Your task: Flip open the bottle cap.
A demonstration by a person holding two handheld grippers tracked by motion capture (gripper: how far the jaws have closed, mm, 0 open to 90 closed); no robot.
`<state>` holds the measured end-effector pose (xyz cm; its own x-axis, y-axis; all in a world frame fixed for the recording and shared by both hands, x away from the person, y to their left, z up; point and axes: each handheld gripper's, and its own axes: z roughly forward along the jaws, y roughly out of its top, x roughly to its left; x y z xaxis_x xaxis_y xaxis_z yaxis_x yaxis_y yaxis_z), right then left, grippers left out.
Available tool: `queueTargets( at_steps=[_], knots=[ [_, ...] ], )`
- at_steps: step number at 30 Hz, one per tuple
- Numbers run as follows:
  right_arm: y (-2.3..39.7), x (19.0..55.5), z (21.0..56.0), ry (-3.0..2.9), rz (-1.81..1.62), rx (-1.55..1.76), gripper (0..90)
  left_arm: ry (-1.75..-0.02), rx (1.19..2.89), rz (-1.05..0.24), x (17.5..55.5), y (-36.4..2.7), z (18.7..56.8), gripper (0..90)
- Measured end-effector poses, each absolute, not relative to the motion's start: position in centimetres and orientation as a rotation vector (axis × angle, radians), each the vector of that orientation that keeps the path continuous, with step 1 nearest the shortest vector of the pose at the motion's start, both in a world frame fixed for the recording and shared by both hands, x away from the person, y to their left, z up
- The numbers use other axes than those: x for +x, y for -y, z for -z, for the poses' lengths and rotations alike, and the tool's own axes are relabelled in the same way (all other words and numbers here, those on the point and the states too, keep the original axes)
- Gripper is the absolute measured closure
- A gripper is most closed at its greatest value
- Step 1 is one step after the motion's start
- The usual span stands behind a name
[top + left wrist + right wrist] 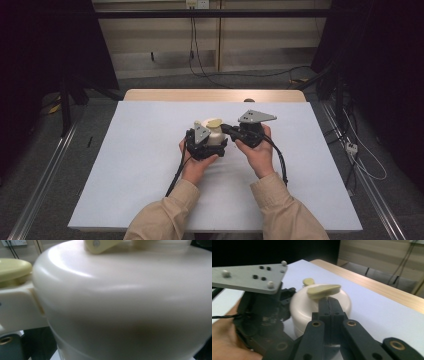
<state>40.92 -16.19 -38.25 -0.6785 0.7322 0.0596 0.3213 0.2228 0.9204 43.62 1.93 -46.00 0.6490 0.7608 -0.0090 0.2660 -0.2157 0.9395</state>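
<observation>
Beige-sleeved forearms are entering from the bottom of the frame. At centre, the left gripper (202, 145) is cradling a cream round plastic container (216, 134); its jaws' state is hidden. The right gripper (329, 308), jaws clenched together, is touching the container's pale yellow lid tab (323, 290) above the white surface (125, 165).

The table (150, 150) carries everything here; its top is covered by a pale, bluish-white sheet (310, 190), plain and smooth, reaching the near edge and both sides; along the far edge a strip of bare light wood (165, 95) shows beyond the sheet; in the right gripper view the same wooden strip (387, 290) runs slantwise behind the white surface. Near the middle of the sheet stands a cream-coloured pot (216, 136), rounded, with a yellowish flat knob (215, 122) on top; seen from the right gripper view, the pot (304, 305) sits upright; whether its base touches the sheet cannot be told.
</observation>
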Motion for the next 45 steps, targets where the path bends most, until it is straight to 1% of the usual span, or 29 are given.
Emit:
queueTargets(
  at_steps=[45],
  knots=[
    [14.7,41.6,37.4,-2.079,-1.465,0.935,90.0,-0.831,1.783,-0.573,43.6,-1.8,46.0,5.0]
  ],
)
